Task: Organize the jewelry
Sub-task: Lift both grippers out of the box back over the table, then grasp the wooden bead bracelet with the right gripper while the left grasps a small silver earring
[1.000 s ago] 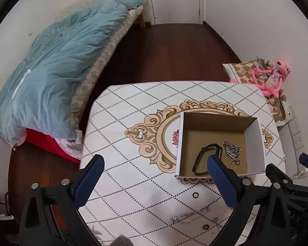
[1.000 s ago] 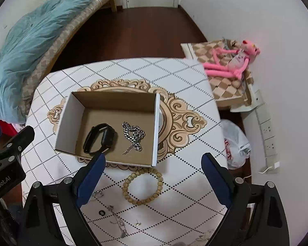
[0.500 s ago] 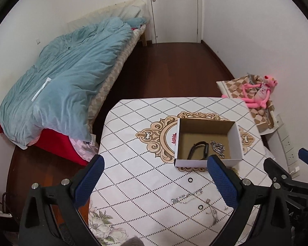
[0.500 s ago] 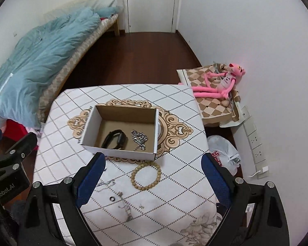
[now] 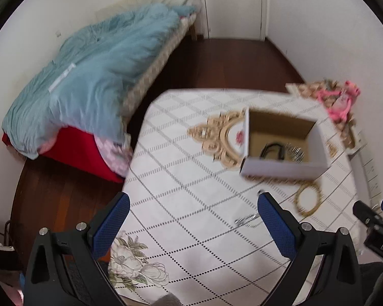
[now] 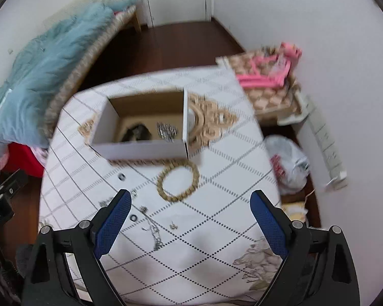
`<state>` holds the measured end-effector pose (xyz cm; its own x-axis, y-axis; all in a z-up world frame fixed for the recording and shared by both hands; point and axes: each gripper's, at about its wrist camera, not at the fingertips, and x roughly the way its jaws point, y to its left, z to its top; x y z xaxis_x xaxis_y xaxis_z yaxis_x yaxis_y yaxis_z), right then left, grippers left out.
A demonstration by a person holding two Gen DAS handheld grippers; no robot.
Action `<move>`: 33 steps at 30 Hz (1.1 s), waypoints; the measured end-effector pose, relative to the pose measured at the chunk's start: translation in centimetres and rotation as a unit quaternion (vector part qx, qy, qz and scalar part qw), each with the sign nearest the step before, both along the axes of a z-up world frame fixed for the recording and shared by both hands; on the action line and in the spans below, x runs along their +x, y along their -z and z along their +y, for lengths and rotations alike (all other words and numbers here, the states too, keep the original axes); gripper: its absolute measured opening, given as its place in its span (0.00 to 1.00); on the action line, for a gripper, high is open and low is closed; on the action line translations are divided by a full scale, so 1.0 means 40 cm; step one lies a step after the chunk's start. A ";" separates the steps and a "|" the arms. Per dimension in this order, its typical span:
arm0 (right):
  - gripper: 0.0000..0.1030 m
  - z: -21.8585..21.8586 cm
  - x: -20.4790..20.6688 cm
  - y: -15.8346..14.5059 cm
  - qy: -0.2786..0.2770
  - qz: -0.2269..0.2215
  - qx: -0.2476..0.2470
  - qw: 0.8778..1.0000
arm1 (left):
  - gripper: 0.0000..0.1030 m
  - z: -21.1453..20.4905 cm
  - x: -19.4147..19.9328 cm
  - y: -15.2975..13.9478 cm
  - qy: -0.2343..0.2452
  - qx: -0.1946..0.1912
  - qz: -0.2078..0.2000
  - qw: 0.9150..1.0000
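An open cardboard box (image 6: 140, 150) (image 5: 280, 169) stands on the patterned table (image 6: 217, 204) and holds a black band (image 6: 138, 132) and a silver chain (image 6: 167, 130). A wooden bead bracelet (image 6: 178, 181) (image 5: 307, 200) lies just in front of the box. Small rings (image 6: 121, 176) and a thin chain (image 6: 153, 232) lie nearer to me. My right gripper (image 6: 189, 211) is open and empty above the table's near part. My left gripper (image 5: 191, 216) is open and empty over the table's left side. Both views are blurred.
A bed with a blue duvet (image 5: 89, 81) stands left of the table. A pink plush toy (image 6: 273, 68) lies on a checked cushion at the right wall, with a plastic bag (image 6: 288, 168) on the floor below. A door (image 5: 232, 5) is at the back.
Both grippers first pulled back and up from the table, then swung down and closer again. Both stayed open and empty. The jewelry has not moved.
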<state>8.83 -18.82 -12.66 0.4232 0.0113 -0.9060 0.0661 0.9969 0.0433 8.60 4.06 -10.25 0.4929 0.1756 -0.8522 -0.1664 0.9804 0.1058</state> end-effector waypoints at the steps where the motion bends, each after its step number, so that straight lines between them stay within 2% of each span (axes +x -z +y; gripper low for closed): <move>1: 0.93 -0.008 0.009 0.029 0.005 0.009 0.002 1.000 | 0.99 0.001 0.005 0.028 -0.002 0.002 0.008 1.000; 5: 0.90 -0.031 0.066 0.167 0.014 0.048 0.029 0.998 | 0.99 0.002 0.033 0.137 -0.010 -0.001 0.042 0.999; 9: 0.75 -0.036 0.118 0.275 0.020 0.072 0.021 0.997 | 0.99 0.002 0.058 0.225 -0.015 -0.007 0.073 0.997; 13: 0.68 -0.040 0.160 0.331 0.023 0.076 0.005 0.997 | 0.99 -0.015 0.066 0.272 -0.004 -0.008 0.087 0.996; 16: 0.61 -0.028 0.169 0.336 0.009 0.064 -0.015 0.998 | 0.99 -0.039 0.064 0.294 0.019 -0.010 0.097 0.995; 17: 0.53 -0.021 0.171 0.337 0.002 0.063 -0.024 0.998 | 0.99 -0.047 0.062 0.299 0.028 -0.012 0.099 0.995; 18: 0.36 -0.013 0.170 0.334 -0.008 0.057 -0.028 0.998 | 0.99 -0.055 0.060 0.304 0.037 -0.015 0.101 0.994; 20: 0.09 0.005 0.160 0.328 -0.028 0.052 -0.036 0.998 | 0.99 -0.069 0.055 0.311 0.052 -0.018 0.107 0.993; 25: 0.09 -0.013 0.104 0.324 -0.040 0.067 -0.030 0.997 | 0.99 -0.115 0.032 0.299 0.090 -0.031 0.106 0.990; 33: 0.09 -0.120 -0.016 0.312 -0.006 0.083 -0.004 0.997 | 0.98 -0.259 0.005 0.290 0.167 -0.045 0.094 0.980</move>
<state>8.20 -23.63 -25.12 0.2676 0.0076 -0.9635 0.0597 0.9979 0.0245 8.81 -6.30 -21.84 0.3427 -0.0487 -0.9382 0.1791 0.9837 0.0143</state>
